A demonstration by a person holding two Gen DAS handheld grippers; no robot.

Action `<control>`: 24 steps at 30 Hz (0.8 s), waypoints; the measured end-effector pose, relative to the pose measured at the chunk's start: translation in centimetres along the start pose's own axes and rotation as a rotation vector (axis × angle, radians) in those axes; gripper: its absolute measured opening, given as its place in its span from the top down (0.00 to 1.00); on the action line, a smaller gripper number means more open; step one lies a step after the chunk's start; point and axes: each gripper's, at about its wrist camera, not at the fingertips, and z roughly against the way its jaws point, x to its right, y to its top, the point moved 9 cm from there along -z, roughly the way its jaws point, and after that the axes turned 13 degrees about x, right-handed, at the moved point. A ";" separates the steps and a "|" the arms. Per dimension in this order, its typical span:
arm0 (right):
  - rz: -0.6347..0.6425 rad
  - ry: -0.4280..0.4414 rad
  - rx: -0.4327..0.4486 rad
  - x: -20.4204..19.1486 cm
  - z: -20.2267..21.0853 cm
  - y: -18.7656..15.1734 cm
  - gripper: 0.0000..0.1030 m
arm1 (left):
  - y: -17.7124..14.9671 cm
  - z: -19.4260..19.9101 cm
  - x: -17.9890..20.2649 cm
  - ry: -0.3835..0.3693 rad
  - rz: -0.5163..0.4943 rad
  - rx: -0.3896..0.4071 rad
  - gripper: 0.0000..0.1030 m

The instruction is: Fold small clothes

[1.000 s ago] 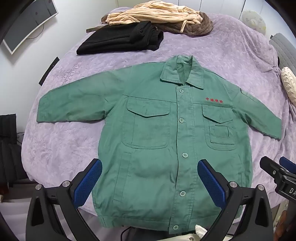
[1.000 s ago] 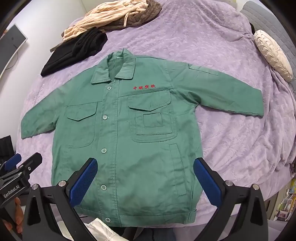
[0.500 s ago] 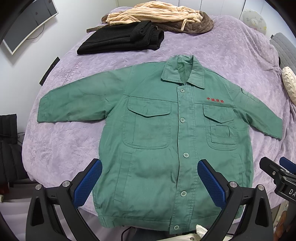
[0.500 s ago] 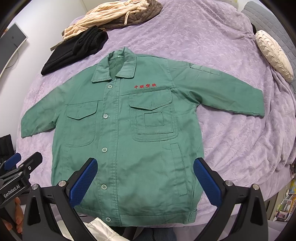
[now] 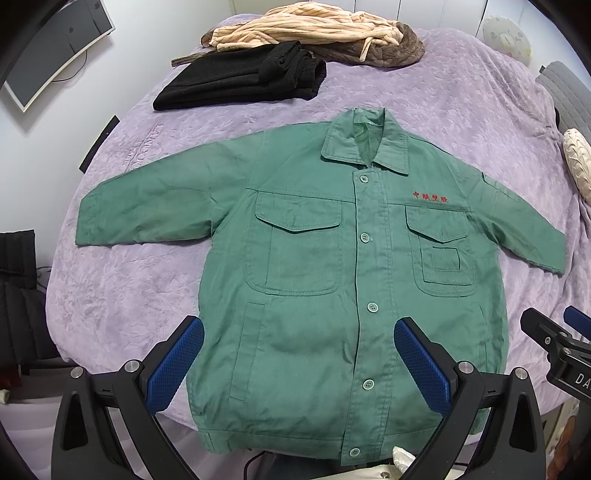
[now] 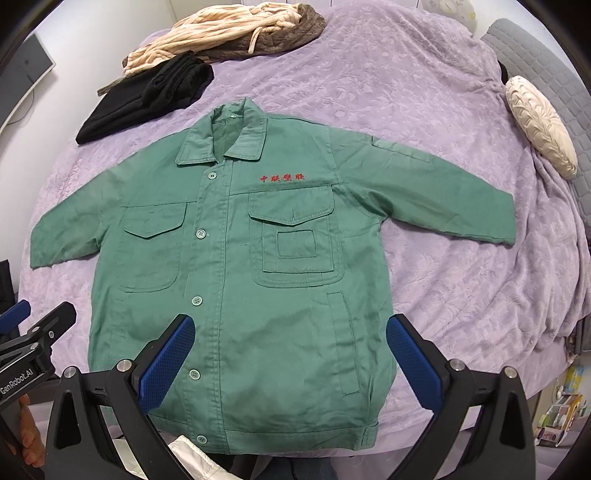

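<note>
Purple bedspread [image 5: 461, 85] covers a bed and carries everything seen from the left wrist. Flat on it, front up and buttoned, lies a green jacket [image 5: 332, 280] with both sleeves spread out to the sides and red lettering on the chest. Beyond the jacket's collar sits a folded black garment [image 5: 240, 77], and behind that a heap of beige and brown clothes [image 5: 314, 33]. A monitor [image 5: 48, 44] hangs on the wall off to the jacket's far left. The left gripper [image 5: 299, 369] hovers over the jacket's lower hem, jaws spread wide and holding nothing, its blue pads [image 5: 177, 365] framing the lower front. The tip of the right gripper [image 5: 557, 350] shows at the jacket's right edge.

From the right wrist, the same jacket [image 6: 258, 277] lies spread on the bedspread [image 6: 406, 92], with the black garment [image 6: 147, 96] and the beige heap [image 6: 221, 33] past its collar. A cream cushion [image 6: 541, 125] rests beyond the right sleeve. The right gripper [image 6: 290, 365] hangs above the hem on the jacket's right half, released and empty, blue pads [image 6: 413, 362] wide apart. The left gripper [image 6: 33, 336] appears beside the jacket's lower left corner.
</note>
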 end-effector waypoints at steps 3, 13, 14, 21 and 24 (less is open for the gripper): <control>0.015 -0.002 0.013 -0.3 0.2 0.1 0.00 | 0.0 0.0 0.0 0.000 -0.002 -0.001 0.00; 0.001 0.036 -0.003 -0.7 0.2 -0.1 0.00 | 0.0 0.0 0.2 0.001 -0.008 0.002 0.00; 0.000 0.037 -0.002 -0.7 0.2 -0.1 0.00 | 0.0 0.0 0.2 0.001 -0.007 0.002 0.00; 0.003 0.031 0.009 -0.7 0.3 0.0 0.00 | 0.0 0.0 0.2 0.001 -0.008 0.002 0.00; 0.005 0.030 -0.002 -0.6 0.3 -0.1 0.00 | 0.0 0.0 0.2 0.001 -0.006 0.000 0.00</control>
